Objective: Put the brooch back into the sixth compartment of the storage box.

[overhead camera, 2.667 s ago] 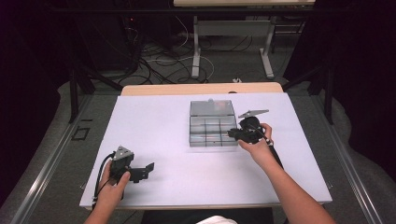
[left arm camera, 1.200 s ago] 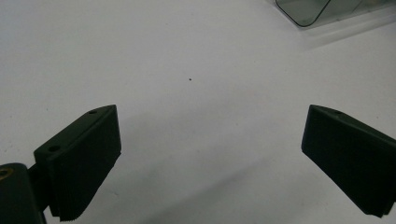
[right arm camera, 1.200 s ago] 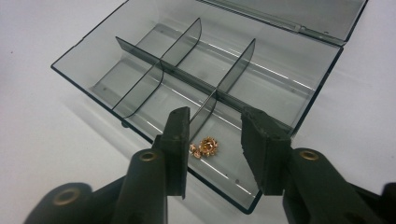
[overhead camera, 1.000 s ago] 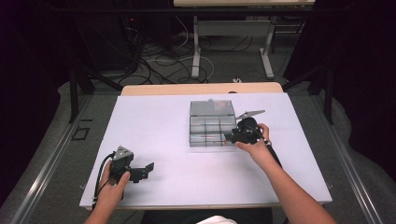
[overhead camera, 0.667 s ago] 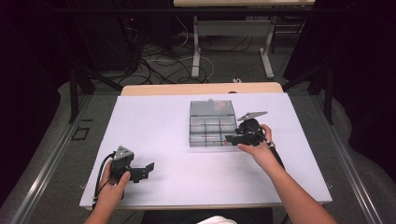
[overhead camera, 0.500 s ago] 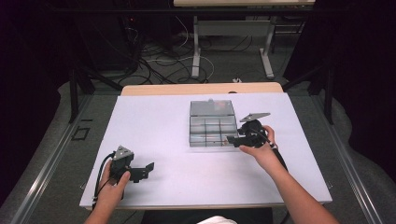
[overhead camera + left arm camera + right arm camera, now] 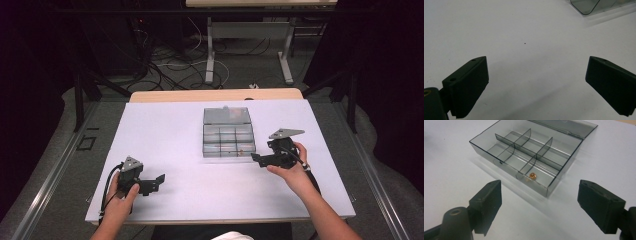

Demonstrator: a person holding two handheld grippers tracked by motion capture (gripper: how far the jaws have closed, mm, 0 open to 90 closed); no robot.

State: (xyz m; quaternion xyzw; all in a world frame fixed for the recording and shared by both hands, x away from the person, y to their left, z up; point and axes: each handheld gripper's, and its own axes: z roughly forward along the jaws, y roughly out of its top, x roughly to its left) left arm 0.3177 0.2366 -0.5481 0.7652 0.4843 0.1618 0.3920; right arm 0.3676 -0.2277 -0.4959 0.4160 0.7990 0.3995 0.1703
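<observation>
A smoky clear compartment box [image 7: 229,155] lies on the white table top with its lid [image 7: 226,115] folded back. In the right gripper view a small gold bead [image 7: 532,175] rests in the corner compartment of the box [image 7: 564,167] nearest my right gripper [image 7: 539,207]. That right gripper [image 7: 257,159] sits just off the box's front right corner. Its jaws have just been opening and hold nothing. My left gripper [image 7: 159,179] rests near the table's front left, open, with bare table between its jaws [image 7: 536,85].
The white table top [image 7: 175,130] runs wide around the box, with a wooden strip [image 7: 215,95] along its far edge. Beyond it, cables and desk legs [image 7: 210,55] stand on the dark floor. A corner of the box lid [image 7: 586,6] shows top right in the left gripper view.
My right gripper has drawn back from over the box's front right compartment, moving right and toward the person, and its jaws have spread. The left gripper has stayed put.
</observation>
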